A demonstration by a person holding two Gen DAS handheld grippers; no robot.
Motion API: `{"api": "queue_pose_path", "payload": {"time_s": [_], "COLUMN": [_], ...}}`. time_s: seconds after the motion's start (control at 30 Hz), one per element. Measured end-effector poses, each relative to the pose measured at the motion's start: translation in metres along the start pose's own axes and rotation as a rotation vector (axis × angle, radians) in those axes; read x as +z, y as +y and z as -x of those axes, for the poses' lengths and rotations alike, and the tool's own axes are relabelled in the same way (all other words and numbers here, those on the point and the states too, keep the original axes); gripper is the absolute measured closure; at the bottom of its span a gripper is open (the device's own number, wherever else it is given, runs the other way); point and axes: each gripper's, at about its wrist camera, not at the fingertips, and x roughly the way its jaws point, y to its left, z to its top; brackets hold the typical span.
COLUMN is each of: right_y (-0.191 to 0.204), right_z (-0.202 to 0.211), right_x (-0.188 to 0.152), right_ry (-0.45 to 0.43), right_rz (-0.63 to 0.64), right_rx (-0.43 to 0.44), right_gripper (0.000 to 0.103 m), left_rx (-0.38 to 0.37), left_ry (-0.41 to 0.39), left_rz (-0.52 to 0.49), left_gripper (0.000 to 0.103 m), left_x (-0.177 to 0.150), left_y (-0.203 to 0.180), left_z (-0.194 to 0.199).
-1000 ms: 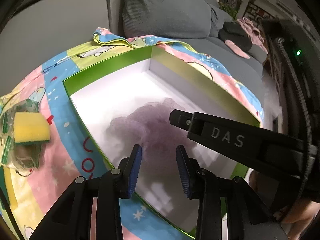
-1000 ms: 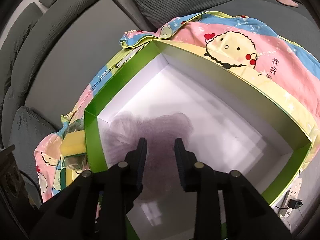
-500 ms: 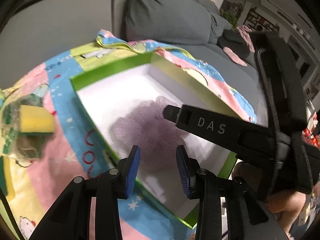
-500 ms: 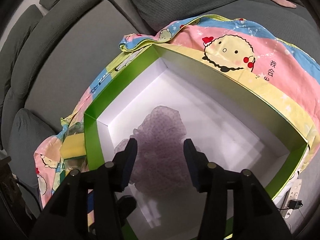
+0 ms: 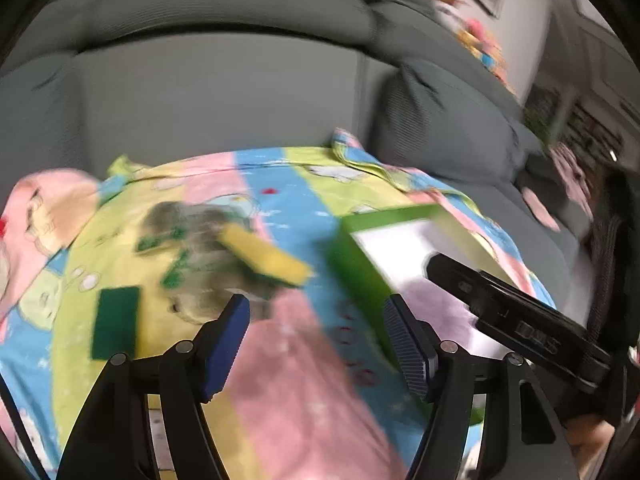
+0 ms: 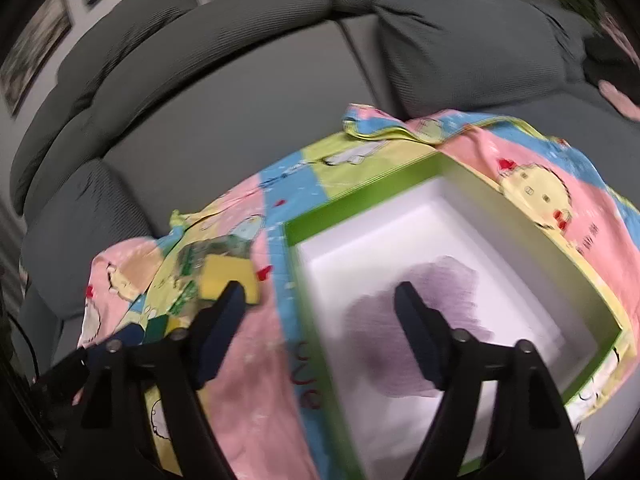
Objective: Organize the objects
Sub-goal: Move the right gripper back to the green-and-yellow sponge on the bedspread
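A green box with a white inside lies on a colourful cartoon sheet. A purple mesh pouf rests inside it, loose; it also shows in the left wrist view. A yellow sponge lies on a clear wrapper left of the box; it shows in the right wrist view too. A dark green pad lies further left. My left gripper is open and empty above the sheet. My right gripper is open and empty over the box's left wall.
The sheet covers a grey sofa seat with back cushions behind. My right gripper's arm reaches over the box in the left wrist view. Pink slippers lie on the sofa at right.
Both grippers have opened wide and swung left, away from the pouf, which now lies loose in the box. The left wrist view now faces the sponge and wrapper.
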Motion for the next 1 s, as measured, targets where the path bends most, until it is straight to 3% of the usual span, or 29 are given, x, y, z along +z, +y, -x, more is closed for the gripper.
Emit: {"api": "queue_pose_path", "payload": {"time_s": [0.23, 0.47, 0.6, 0.67, 0.73, 0.9, 1.0], "right_y": [0.057, 0.114, 0.152, 0.167, 0.178, 0.192, 0.197], "right_z": [-0.014, -0.041, -0.065, -0.079, -0.094, -0.14, -0.156], "right_x": [-0.007, -0.01, -0.012, -0.012, -0.014, -0.032, -0.042], "right_ry": [0.052, 0.167, 0.254, 0.296, 0.328, 0.421, 0.465], "right_rz": [0.102, 0.091, 0.136, 0.143, 0.14, 0.123, 0.106], "right_rx": [0.064, 0.246, 0.265, 0.297, 0.31, 0.282, 0.281], "right_gripper": [0.023, 0.023, 0.031, 0.047, 0.052, 0.052, 0.062], "left_rx": [0.095, 0.196, 0.156, 0.127, 0.112, 0.053, 0.027], "left_ry": [0.003, -0.007, 0.042, 0.061, 0.077, 0.1, 0.119], "left_rz": [0.215, 0.383, 0.458, 0.484, 0.503, 0.572, 0.573], "left_gripper": [0.033, 0.033, 0.033, 0.033, 0.033, 0.033, 0.033], "left_x": [-0.01, -0.025, -0.03, -0.033, -0.037, -0.048, -0.05], "left_y": [0.087, 0.155, 0.18, 0.186, 0.192, 0.204, 0.204], "left_z": [0.002, 0.003, -0.014, -0.019, -0.024, -0.032, -0.035]}}
